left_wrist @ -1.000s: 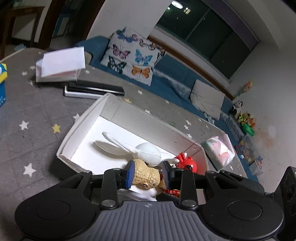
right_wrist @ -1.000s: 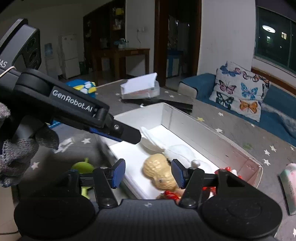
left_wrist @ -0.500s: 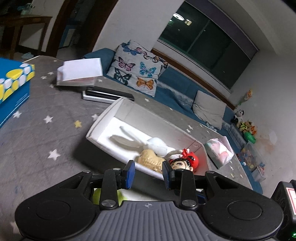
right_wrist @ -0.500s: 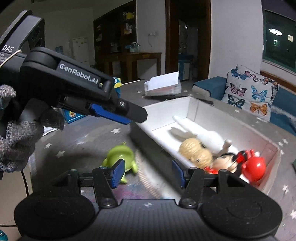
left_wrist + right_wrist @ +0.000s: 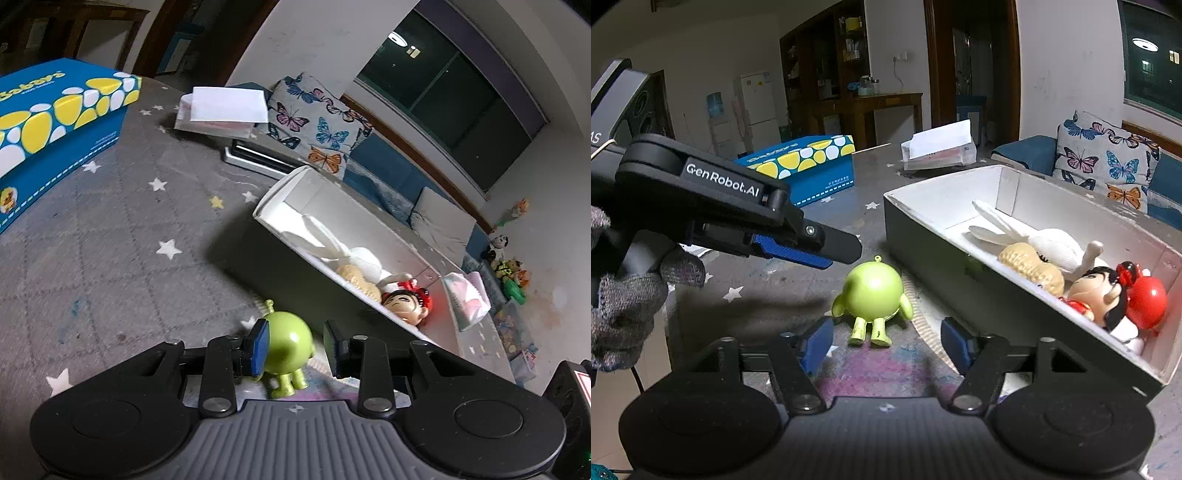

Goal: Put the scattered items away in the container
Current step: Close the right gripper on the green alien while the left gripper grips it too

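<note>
A green round toy figure [image 5: 286, 349] lies on the grey star-patterned table, just in front of the white box [image 5: 280, 201]. My left gripper [image 5: 295, 349] is open, its pads on either side of the toy and apart from it. In the right wrist view the toy [image 5: 873, 291] lies ahead of my open, empty right gripper [image 5: 886, 341], and the left gripper [image 5: 809, 251] hovers above and left of the toy. The box [image 5: 919, 221] holds a white rabbit [image 5: 1049, 240], a peanut toy [image 5: 1030, 267] and a red-dressed doll [image 5: 1115, 295].
A blue and yellow carton [image 5: 55, 125] stands at the left. A tissue pack [image 5: 221, 110] and a flat dark device [image 5: 258, 158] lie behind the box. Another tissue pack [image 5: 467, 301] lies beyond the box's right end. A sofa with a butterfly cushion [image 5: 314, 125] is behind.
My left gripper let the peanut toy go into the box, drew back out and came down around the green toy. My right gripper has pulled back from the box toward the green toy.
</note>
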{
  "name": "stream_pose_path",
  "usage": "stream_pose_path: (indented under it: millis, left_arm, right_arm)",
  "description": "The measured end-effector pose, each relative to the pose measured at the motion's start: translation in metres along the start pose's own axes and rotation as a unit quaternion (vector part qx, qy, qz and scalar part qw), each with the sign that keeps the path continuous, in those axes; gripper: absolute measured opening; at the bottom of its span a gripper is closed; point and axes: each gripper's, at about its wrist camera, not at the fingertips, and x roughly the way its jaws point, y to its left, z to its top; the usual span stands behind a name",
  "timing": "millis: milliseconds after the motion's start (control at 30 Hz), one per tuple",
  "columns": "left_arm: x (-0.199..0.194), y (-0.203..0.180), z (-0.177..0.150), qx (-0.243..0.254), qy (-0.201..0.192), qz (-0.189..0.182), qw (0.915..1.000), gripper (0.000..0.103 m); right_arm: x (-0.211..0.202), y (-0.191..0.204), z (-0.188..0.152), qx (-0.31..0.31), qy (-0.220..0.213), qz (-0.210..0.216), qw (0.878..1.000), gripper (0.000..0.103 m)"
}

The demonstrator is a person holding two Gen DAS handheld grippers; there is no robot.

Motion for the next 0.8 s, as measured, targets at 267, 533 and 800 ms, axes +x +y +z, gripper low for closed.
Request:
stream_pose_path:
  millis: [267, 533, 800]
  left_arm:
    - [0.006, 0.012, -0.003, -0.03, 0.008, -0.007, 0.9995, 0.034]
    - [0.015, 0.016, 0.004, -0.042, 0.0, -0.009, 0.9991, 0.035]
    - [0.035, 0.027, 0.015, -0.065, -0.002, 0.005, 0.9979, 0.035]
  right_arm:
    - [0.018, 0.004, -0.002, 0.004, 0.014, 0.002, 1.0, 0.072]
    - [0.04, 0.009, -0.005, 0.009, 0.033, 0.011, 0.999, 0.068]
    - [0.05, 0.013, -0.004, 0.006, 0.028, -0.003, 1.0, 0.057]
